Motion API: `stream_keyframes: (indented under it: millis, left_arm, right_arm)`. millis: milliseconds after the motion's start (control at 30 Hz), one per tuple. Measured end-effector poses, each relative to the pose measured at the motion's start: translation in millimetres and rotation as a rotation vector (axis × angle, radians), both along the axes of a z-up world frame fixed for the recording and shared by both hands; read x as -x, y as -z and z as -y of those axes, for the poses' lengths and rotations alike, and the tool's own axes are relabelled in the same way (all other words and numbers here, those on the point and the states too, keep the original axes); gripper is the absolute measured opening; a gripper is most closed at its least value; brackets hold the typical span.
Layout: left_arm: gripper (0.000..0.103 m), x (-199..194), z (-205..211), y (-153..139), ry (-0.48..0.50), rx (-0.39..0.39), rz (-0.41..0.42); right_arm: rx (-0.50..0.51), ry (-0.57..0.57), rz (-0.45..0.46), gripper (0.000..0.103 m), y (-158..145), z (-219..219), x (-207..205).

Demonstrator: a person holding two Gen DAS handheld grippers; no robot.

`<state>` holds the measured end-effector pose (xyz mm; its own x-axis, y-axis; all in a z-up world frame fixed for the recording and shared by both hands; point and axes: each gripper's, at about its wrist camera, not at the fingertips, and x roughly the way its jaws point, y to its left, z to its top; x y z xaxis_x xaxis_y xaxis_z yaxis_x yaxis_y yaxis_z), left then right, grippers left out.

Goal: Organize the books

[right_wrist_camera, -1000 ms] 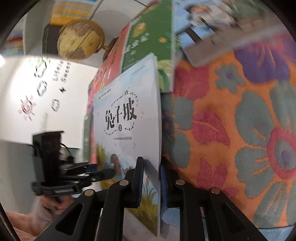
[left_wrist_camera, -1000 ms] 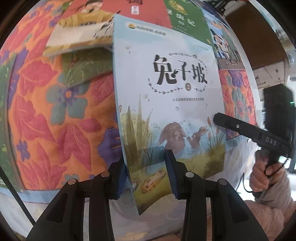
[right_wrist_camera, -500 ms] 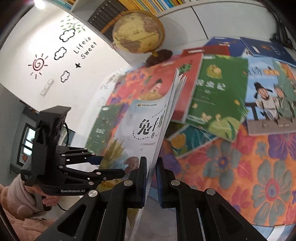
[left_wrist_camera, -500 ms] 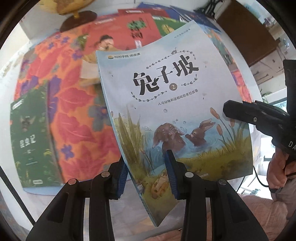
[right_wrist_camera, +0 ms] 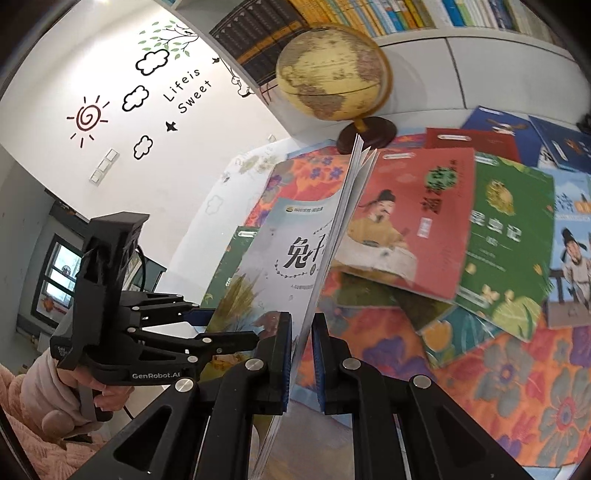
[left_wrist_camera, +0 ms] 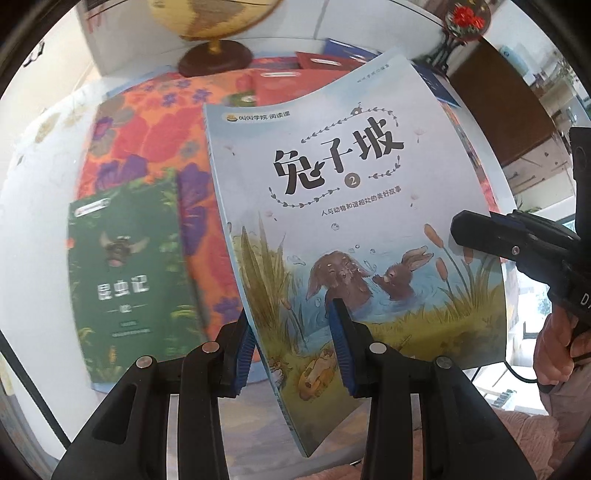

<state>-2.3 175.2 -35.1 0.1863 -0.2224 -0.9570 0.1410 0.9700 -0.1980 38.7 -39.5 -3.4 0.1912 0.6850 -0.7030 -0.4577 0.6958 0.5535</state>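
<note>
A pale blue rabbit book point(left_wrist_camera: 354, 229) is held up in the air above the table. My right gripper point(right_wrist_camera: 302, 354) is shut on its lower right edge; the book point(right_wrist_camera: 288, 266) shows edge-on there. My left gripper point(left_wrist_camera: 291, 347) has its jaws apart around the book's lower left corner, with a gap on both sides. A dark green book point(left_wrist_camera: 129, 266) lies flat at the left. A red book point(right_wrist_camera: 406, 221), a green book point(right_wrist_camera: 509, 243) and several more lie spread on the flowered cloth.
A globe point(right_wrist_camera: 332, 74) on a dark base stands at the table's back edge. Bookshelves point(right_wrist_camera: 388, 14) run along the wall behind. The orange flowered cloth point(right_wrist_camera: 517, 387) covers the table. A dark cabinet point(left_wrist_camera: 506, 107) stands at the far right.
The rabbit book has been lifted off the table and tilted upright. Both grippers rose with it, and the globe and shelves came into view.
</note>
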Motion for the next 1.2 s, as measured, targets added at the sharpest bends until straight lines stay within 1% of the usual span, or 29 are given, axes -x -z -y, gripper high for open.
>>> stream_keyframes:
  millis: [100, 267, 400, 567, 733, 900, 1000, 1133, 1200]
  left_arm:
    - [0.035, -1.6, -21.7, 2.1, -0.04, 0.01, -0.003]
    - [0.035, -2.1, -72.0, 7.6, -0.128, 0.026, -0.013]
    - [0.035, -2.1, -104.0, 15.6, -0.162, 0.034, -0.025]
    - [0.035, -4.9, -139.7, 31.9, -0.191, 0.029, -0.052]
    - [0.035, -8.0, -168.1, 55.8, -0.199, 0.008, -0.095]
    - [0.035, -12.1, -180.2, 75.0, -0.203, 0.007, -0.152]
    - [0.035, -10.9, -184.3, 81.4, -0.219, 0.006, -0.177]
    - [0.034, -13.7, -185.7, 87.6, -0.215, -0.045, -0.18]
    - [0.034, -14.0, -186.2, 87.1, -0.222, -0.042, -0.177]
  right_arm:
    - [0.007, -0.028, -0.005, 0.01, -0.2, -32.9, -7.5]
    - [0.029, -0.088, -0.01, 0.011, 1.5, -85.2, -15.4]
    - [0.039, -0.113, -0.028, 0.011, 8.6, -120.9, -24.0]
    - [0.047, -0.131, -0.062, 0.011, 25.3, -158.8, -33.2]
    - [0.067, -0.131, -0.122, 0.011, 54.8, -190.4, -38.5]
    - [0.101, -0.111, -0.18, 0.011, 82.3, -198.8, -36.9]
    - [0.104, -0.08, -0.238, 0.011, 101.1, -196.1, -36.2]
    - [0.134, -0.061, -0.271, 0.011, 117.4, -195.6, -33.8]
    - [0.133, -0.049, -0.282, 0.012, 120.9, -197.8, -36.6]
